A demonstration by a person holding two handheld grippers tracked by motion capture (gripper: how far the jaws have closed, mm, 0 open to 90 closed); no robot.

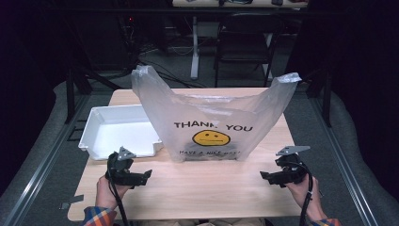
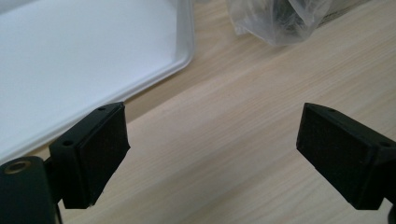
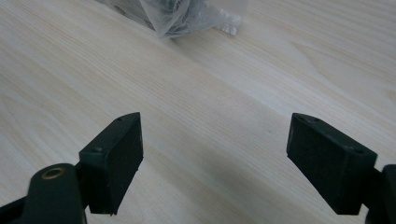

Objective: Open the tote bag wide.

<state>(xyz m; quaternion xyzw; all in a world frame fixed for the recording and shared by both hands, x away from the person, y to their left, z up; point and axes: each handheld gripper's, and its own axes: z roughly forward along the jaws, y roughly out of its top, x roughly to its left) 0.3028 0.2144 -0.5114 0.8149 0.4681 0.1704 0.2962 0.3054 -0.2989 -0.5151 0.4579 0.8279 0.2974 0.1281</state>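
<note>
Translucent plastic bag (image 1: 211,122) stands upright mid-bench, white tray (image 1: 120,129) just left. Left claw (image 1: 141,177) and right claw (image 1: 269,177) both wide, empty, near edge. Best approach: grip each handle loop separately.

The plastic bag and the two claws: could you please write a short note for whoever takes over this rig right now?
Left claw: open, holds nothing, low over the table in front of the white tray.
Right claw: open, holds nothing, near the front right of the table.
Plastic bag: stands upright mid-table, both handles up, printed THANK YOU with a smiley; its left side is by the tray.
Done: nothing handled yet, as far as things lie.
Left: reach for the bag, probably a handle with each claw.
</note>
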